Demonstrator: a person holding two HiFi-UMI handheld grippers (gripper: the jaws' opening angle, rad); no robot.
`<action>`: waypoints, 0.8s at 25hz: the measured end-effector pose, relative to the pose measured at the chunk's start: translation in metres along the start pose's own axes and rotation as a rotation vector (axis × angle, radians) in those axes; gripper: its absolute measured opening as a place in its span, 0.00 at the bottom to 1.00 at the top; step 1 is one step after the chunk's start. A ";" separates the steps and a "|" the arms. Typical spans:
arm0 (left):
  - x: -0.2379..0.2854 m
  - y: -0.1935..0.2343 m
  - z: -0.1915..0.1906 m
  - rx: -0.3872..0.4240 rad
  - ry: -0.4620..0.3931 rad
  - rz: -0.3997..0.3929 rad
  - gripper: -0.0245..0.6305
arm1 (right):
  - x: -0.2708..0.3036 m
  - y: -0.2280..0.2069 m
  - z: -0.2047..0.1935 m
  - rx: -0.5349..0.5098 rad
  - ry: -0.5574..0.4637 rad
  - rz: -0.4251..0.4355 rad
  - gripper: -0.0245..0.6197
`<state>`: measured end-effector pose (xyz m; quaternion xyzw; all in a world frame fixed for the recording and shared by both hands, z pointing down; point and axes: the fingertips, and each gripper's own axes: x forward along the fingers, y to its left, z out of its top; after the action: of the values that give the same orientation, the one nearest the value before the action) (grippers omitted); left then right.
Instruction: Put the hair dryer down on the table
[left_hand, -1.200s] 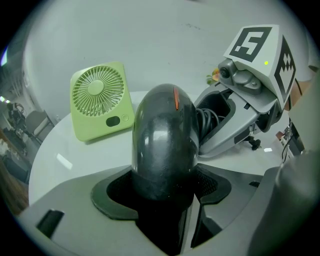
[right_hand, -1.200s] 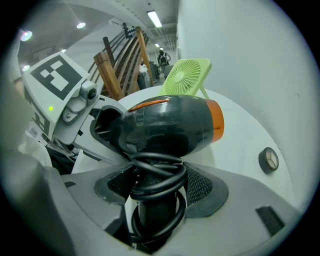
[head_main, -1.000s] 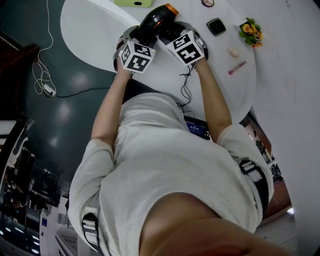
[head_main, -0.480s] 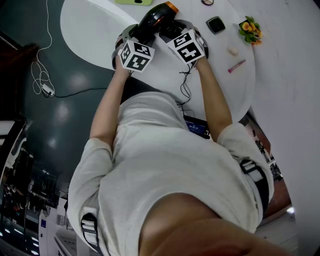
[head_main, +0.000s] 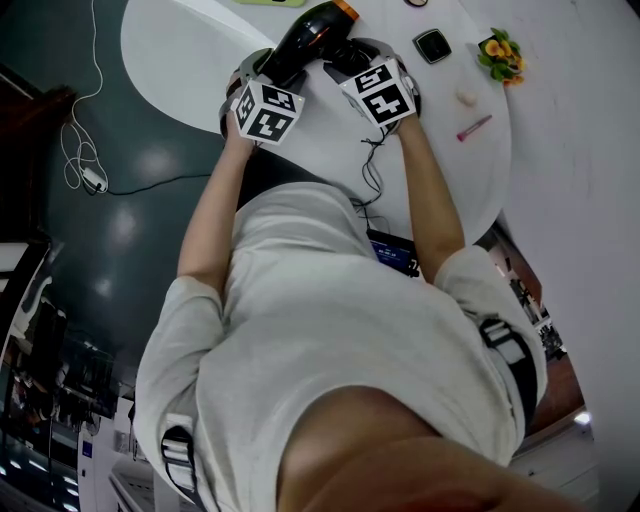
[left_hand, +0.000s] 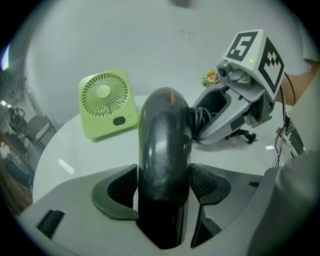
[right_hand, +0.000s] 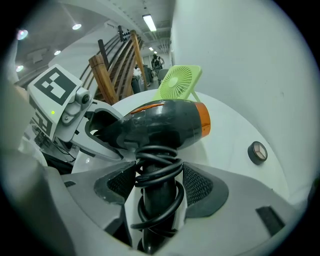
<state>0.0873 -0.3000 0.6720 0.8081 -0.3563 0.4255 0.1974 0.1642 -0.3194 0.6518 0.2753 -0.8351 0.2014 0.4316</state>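
Black hair dryer (head_main: 305, 40): left gripper (left_hand: 164, 182) clamps barrel, right gripper (right_hand: 159, 187) clamps corded handle. Table (head_main: 180, 55) beneath; set-down apparently pending.

Black hair dryer (head_main: 300, 47), orange tip, cord coiled round handle, over white table (head_main: 180, 60)

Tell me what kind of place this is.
Probably a staged dressing-table setup inside a large office or lab hall: a round white table with a hair dryer and green desk fan, strip ceiling lights beyond.
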 end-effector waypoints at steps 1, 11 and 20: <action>-0.001 0.000 0.000 -0.002 -0.003 -0.001 0.54 | -0.001 0.000 -0.001 0.004 0.000 -0.001 0.49; -0.013 0.000 -0.009 -0.011 -0.013 -0.005 0.54 | -0.011 0.002 -0.006 0.029 -0.006 -0.034 0.49; -0.018 0.004 -0.018 -0.024 -0.016 -0.010 0.54 | -0.019 0.001 -0.013 0.063 -0.002 -0.063 0.48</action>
<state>0.0674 -0.2843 0.6674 0.8108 -0.3588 0.4138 0.2067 0.1803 -0.3059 0.6432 0.3152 -0.8196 0.2139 0.4279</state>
